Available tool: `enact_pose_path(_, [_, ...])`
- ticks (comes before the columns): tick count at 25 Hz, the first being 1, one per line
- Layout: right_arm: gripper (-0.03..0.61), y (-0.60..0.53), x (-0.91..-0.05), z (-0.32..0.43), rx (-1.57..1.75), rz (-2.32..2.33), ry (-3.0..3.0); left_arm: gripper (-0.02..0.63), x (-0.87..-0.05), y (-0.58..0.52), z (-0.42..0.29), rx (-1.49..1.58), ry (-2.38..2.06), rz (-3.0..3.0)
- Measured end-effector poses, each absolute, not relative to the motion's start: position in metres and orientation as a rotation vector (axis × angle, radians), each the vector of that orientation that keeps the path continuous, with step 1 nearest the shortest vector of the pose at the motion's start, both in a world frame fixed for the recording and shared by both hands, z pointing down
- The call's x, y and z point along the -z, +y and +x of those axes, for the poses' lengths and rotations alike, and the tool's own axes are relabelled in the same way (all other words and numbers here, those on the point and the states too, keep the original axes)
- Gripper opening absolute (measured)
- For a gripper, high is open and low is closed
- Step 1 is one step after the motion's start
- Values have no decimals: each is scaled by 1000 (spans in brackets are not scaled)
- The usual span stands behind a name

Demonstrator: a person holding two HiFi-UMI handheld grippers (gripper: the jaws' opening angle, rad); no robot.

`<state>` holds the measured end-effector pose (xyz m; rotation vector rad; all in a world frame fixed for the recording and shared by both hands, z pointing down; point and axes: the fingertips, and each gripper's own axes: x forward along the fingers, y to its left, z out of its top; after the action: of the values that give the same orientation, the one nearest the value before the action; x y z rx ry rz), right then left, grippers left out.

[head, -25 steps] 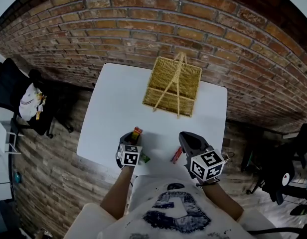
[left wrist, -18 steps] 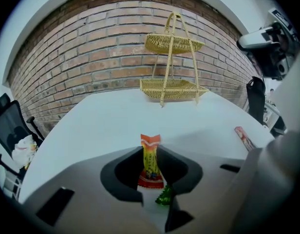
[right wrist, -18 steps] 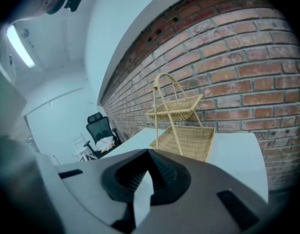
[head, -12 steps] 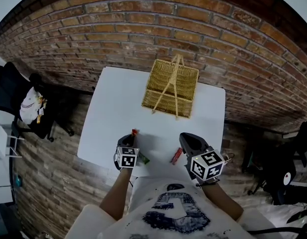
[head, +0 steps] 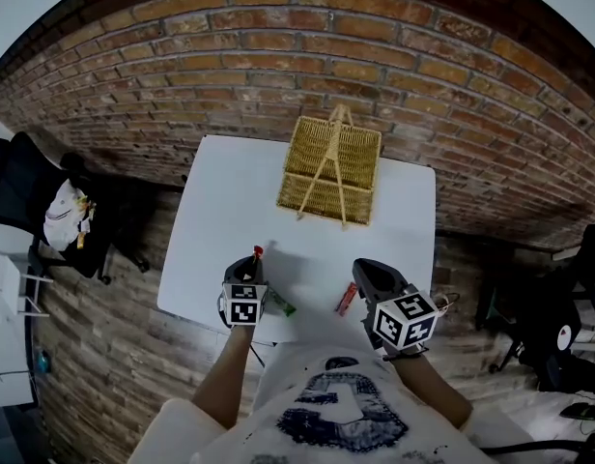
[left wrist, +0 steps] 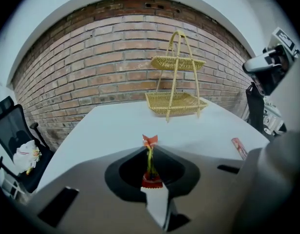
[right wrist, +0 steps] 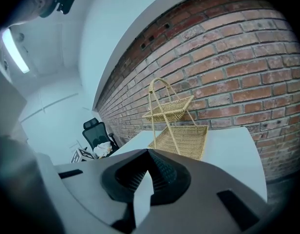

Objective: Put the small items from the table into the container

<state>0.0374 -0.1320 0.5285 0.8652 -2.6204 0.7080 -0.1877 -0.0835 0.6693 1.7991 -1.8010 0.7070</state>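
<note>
My left gripper [head: 256,257] is near the white table's [head: 220,211] front edge. Its jaws are closing and pinch a small red-ended sweet wrapper [left wrist: 150,142] edge-on, just above the table. A green item [head: 281,306] lies beside that gripper, and a red packet [head: 346,300] [left wrist: 238,147] lies to its right. My right gripper [head: 367,274] hovers by the red packet, shut and empty [right wrist: 149,152]. The two-tier wicker basket [head: 328,169] [left wrist: 175,101] [right wrist: 181,140] stands at the table's far side.
A brick wall [head: 278,56] runs behind the table. A black office chair with a white bundle [head: 58,216] stands on the left. Dark chairs and stands [head: 549,327] crowd the right side.
The left gripper's jaws closed on the wrapper and lifted it a little off the table. The right gripper stayed where it was.
</note>
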Motion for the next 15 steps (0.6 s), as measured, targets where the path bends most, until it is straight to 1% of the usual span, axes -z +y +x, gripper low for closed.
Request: enact_pose_path(15, [20,-147,-508,14,-731,1025,-2632,84,-550,-118,-199,-609,-1783,2046])
